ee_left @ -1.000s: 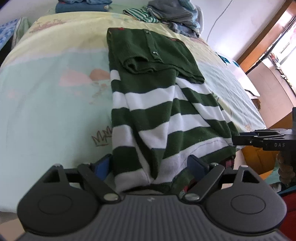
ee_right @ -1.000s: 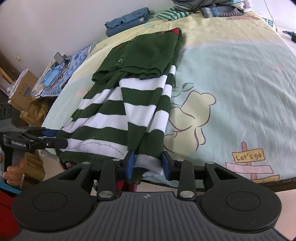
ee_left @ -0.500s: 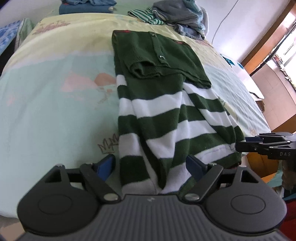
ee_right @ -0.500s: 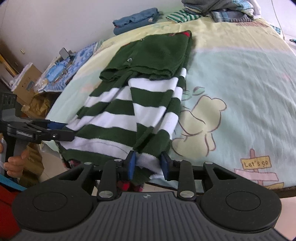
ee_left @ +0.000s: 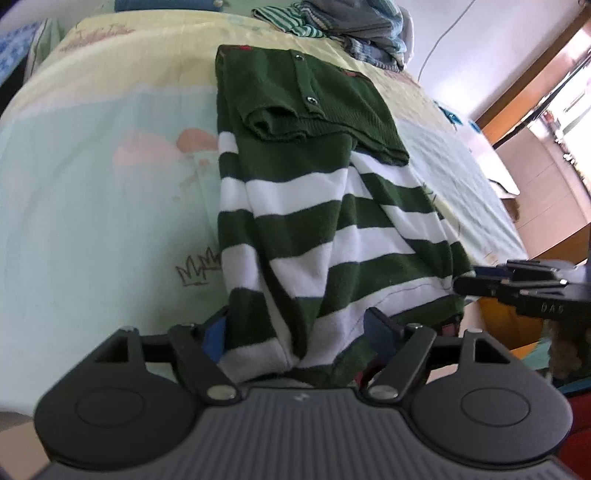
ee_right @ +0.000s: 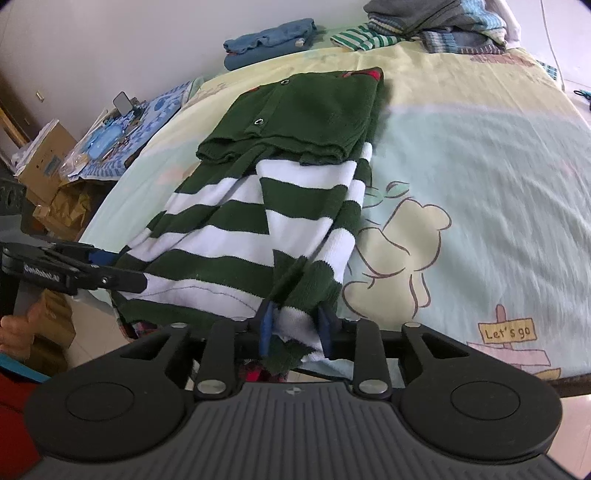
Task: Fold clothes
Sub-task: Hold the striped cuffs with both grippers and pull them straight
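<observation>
1. A green-and-white striped sweater [ee_left: 325,221] lies lengthwise on the bed sheet [ee_left: 103,192], a pale green and yellow cartoon print. Its solid green top part is folded over toward the far end, snaps visible; the striped hem end hangs over the near bed edge.
2. The left gripper [ee_left: 299,328] sits at the hem's left corner. Its jaws have just been closing, and the hem cloth lies between them. The blue pad on the left side looks to be at the cloth's edge, the one on the right just beside the fabric. I cannot tell whether the pads actually press; the spread reads wide, so not a firm pinch.
3. The right gripper [ee_right: 293,328] is at the hem's right corner. Its blue pads stand close together with a bunched fold of striped cloth pinched between them; the fabric puckers upward out of the jaws.
4. In each wrist view the opposite gripper is seen from the side at the far hem corner, with part of a hand [ee_right: 16,328] behind it in the right wrist view.
5. Background: a pile of unfolded clothes [ee_right: 436,22] at the far end of the bed; a folded blue garment [ee_right: 266,40] beside it; cardboard boxes [ee_right: 44,162] on the floor off the bed's side.
</observation>
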Tool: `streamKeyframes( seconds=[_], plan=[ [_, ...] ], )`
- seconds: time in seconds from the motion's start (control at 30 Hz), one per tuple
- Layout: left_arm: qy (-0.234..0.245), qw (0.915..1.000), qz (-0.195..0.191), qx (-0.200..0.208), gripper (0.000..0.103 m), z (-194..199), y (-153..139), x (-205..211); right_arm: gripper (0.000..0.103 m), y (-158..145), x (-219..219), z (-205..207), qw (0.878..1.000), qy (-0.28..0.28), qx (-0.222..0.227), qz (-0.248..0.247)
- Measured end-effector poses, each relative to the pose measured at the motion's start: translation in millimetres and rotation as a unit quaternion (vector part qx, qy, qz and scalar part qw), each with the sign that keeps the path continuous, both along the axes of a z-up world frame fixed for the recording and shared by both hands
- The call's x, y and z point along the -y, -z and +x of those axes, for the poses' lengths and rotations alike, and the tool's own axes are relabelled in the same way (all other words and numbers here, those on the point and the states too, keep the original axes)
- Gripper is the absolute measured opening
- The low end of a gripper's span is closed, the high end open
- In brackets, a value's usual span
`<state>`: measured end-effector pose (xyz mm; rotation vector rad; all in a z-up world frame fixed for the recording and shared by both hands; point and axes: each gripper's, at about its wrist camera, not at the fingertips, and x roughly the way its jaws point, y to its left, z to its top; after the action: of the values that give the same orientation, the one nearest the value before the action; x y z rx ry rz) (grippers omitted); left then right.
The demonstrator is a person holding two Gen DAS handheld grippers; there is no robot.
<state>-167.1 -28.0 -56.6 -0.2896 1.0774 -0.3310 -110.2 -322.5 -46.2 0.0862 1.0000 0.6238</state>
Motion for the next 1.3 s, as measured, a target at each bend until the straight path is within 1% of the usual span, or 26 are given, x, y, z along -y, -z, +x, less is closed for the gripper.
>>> streamKeyframes(
  seconds=[0.03, 0.1, 0.2, 0.3, 0.33, 0.43, 0.5, 0.53, 0.6, 0.7, 0.77, 0.8, 0.83, 0.9, 1.0, 1.03, 1.1, 1.13, 1.17, 1.2, 1.23, 1.27, 1.3],
  plan=[
    [0.001, 1.0, -0.005, 0.0, 0.078, 0.0, 0.2, -1.1, 0.038, 0.1, 0.2, -1.3, 1.0, -0.002, -0.002, -0.003],
    [0.009, 0.9999, -0.008, -0.002, 0.082, 0.7, 0.6, -0.8, 0.039, 2.1, 0.9, -3.0, 1.0, -0.002, -0.008, -0.008],
    [0.028, 0.9996, 0.001, -0.003, 0.088, -0.2, 0.6, 4.9, 0.039, 4.8, 3.3, -4.2, 1.0, 0.005, -0.019, -0.007],
    [0.035, 0.9992, 0.016, 0.004, 0.089, -1.9, 1.4, 11.6, 0.039, 6.0, 4.3, -4.3, 1.0, 0.013, -0.022, 0.001],
    [0.036, 0.9992, 0.018, 0.006, 0.089, -2.1, 1.6, 12.6, 0.041, 6.2, 4.2, -4.2, 1.0, 0.014, -0.023, 0.003],
    [0.034, 0.9994, 0.013, 0.001, 0.089, -1.5, 1.6, 10.2, 0.041, 5.5, 3.8, -3.9, 1.0, 0.018, -0.023, 0.002],
    [0.031, 0.9995, 0.009, -0.002, 0.088, -1.0, 1.4, 7.2, 0.044, 4.6, 7.9, -2.4, 0.999, 0.025, -0.021, -0.004],
    [0.028, 0.9996, 0.005, -0.003, 0.088, -0.8, 1.6, 5.5, 0.045, 5.3, 11.3, -1.0, 0.999, 0.028, -0.025, -0.001],
    [0.025, 0.9997, 0.001, -0.004, 0.089, -0.5, 1.8, 4.6, 0.045, 7.5, 15.8, 1.8, 0.999, 0.033, -0.037, 0.02],
    [0.028, 0.9996, 0.007, -0.001, 0.092, -1.1, 2.1, 8.9, 0.045, 11.6, 17.9, 6.0, 0.996, 0.038, -0.061, 0.058],
    [0.032, 0.9994, 0.012, 0.0, 0.092, -1.2, 2.1, 11.1, 0.048, 13.4, 16.1, 7.2, 0.994, 0.042, -0.069, 0.075],
    [0.033, 0.9994, 0.012, 0.0, 0.092, -1.1, 2.1, 11.4, 0.054, 12.9, 14.8, 7.7, 0.994, 0.041, -0.071, 0.078],
    [0.033, 0.9994, 0.008, -0.001, 0.092, -0.6, 2.1, 10.0, 0.056, 12.1, 13.3, 8.2, 0.993, 0.038, -0.073, 0.081],
    [0.028, 0.9996, -0.003, -0.007, 0.092, 0.9, 2.0, 6.9, 0.056, 9.7, 10.8, 8.8, 0.994, 0.031, -0.073, 0.079],
    [0.025, 0.9997, 0.003, -0.006, 0.092, 3.0, 1.2, 8.5, 0.055, 8.4, 11.4, 12.7, 0.993, 0.034, -0.082, 0.084],
    [0.024, 0.9997, 0.005, -0.006, 0.091, 3.6, 0.9, 9.0, 0.053, 8.5, 13.4, 14.9, 0.991, 0.043, -0.089, 0.093],
    [0.023, 0.9997, 0.009, -0.005, 0.079, 5.0, 0.3, 10.2, 0.047, 4.3, 12.4, 16.1, 0.99, 0.037, -0.087, 0.107],
    [0.025, 0.9993, 0.027, 0.0, 0.075, 4.6, -0.7, 12.9, 0.046, 2.4, 9.0, 16.0, 0.991, 0.03, -0.081, 0.1],
    [0.031, 0.9986, 0.043, 0.005, 0.067, 3.9, -1.3, 16.1, 0.044, 1.8, 5.4, 15.5, 0.994, 0.026, -0.074, 0.083],
    [0.036, 0.9979, 0.054, 0.008, 0.066, 3.2, -1.4, 17.9, 0.041, 2.4, 4.4, 14.7, 0.995, 0.028, -0.068, 0.072],
    [0.041, 0.997, 0.064, 0.011, 0.066, 2.5, -1.4, 19.6, 0.041, 3.2, 6.3, 14.6, 0.995, 0.032, -0.068, 0.072],
    [0.041, 0.9969, 0.066, 0.012, 0.067, 1.8, -1.1, 19.8, 0.041, 4.1, 9.2, 14.8, 0.994, 0.036, -0.071, 0.077],
    [0.038, 0.9972, 0.064, 0.011, 0.07, 2.3, -0.9, 19.3, 0.041, 4.7, 11.9, 14.8, 0.993, 0.043, -0.074, 0.078]
  ],
)
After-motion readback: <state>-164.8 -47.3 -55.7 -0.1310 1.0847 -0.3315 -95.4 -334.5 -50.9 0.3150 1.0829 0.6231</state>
